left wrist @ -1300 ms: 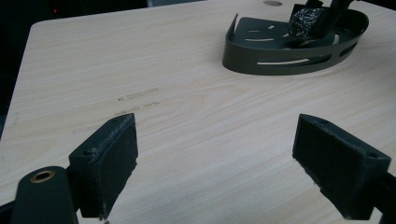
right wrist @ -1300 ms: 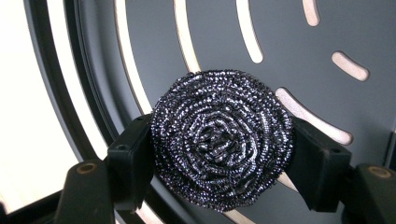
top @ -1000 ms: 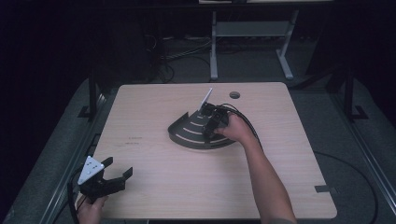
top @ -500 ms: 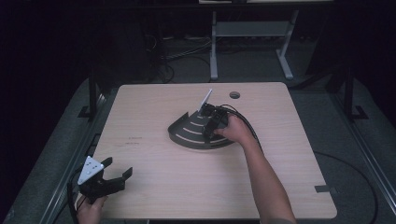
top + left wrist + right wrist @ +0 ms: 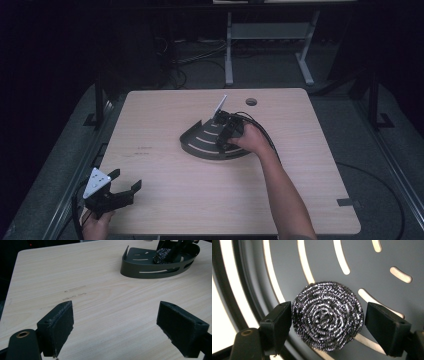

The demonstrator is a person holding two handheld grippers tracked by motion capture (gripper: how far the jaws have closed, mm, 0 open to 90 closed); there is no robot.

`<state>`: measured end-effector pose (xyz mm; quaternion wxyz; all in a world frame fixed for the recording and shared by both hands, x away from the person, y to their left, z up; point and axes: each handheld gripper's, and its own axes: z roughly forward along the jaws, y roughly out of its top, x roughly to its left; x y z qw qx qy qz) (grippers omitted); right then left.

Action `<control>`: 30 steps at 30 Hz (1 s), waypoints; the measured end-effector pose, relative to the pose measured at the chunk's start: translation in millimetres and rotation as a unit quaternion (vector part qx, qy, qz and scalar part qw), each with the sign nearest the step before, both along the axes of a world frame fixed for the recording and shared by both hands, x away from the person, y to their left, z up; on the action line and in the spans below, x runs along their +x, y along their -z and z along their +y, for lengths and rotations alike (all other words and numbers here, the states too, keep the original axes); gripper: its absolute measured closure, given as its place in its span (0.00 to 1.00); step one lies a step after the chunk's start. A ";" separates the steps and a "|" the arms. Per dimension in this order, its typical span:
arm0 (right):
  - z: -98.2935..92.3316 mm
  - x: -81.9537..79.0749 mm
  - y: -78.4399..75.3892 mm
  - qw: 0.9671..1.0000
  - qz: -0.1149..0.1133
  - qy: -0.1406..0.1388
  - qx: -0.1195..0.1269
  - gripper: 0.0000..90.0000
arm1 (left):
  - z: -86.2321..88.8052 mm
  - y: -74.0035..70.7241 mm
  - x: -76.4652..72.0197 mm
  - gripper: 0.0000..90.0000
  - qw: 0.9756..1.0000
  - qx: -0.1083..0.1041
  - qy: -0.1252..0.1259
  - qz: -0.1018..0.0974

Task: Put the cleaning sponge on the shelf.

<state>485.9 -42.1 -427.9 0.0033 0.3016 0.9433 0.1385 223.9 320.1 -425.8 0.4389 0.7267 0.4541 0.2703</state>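
Right gripper view up close: steel wool scourer (image 5: 327,318) sitting flat on the slotted floor of the dark grey corner tray (image 5: 387,255). Right gripper (image 5: 327,322) jaws just been opening, left pad right at the scourer's edge, right pad a sliver clear, so not gripped.

High view: hard to make out the scourer at all, buried under the right gripper (image 5: 226,131) and hand; tray (image 5: 200,142) mid-table, a bit far and right.

Left gripper view: scourer (image 5: 162,256) peeking over the tray wall (image 5: 140,267), tray cut off at the top edge. Left gripper (image 5: 115,322) spread wide, nothing between, near-left over bare wooden table (image 5: 105,295).
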 end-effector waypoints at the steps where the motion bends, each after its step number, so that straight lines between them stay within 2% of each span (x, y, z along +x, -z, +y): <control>1: -0.5 -0.9 -1.3 1.000 0.001 0.003 0.001 0.22 | 0.1 0.0 -0.1 0.15 1.000 -0.001 0.000 0.000; 6: -5.4 -4.4 -12.3 1.000 -0.007 0.000 0.016 0.21 | -0.5 0.1 -0.3 0.15 1.000 0.002 0.001 0.001; 16: -16.1 -18.5 -35.5 0.999 -0.023 -0.003 0.024 0.20 | -2.9 -0.2 -0.9 0.15 1.000 0.004 0.003 0.000; 19: -22.2 -23.6 -38.5 0.999 -0.028 -0.003 0.030 0.20 | -4.4 -0.1 -1.3 0.15 1.000 0.006 0.006 0.002; 30: -43.9 -39.5 -41.5 0.999 -0.022 0.003 0.040 0.20 | -2.5 -0.6 -2.7 0.15 1.000 0.003 0.002 -0.001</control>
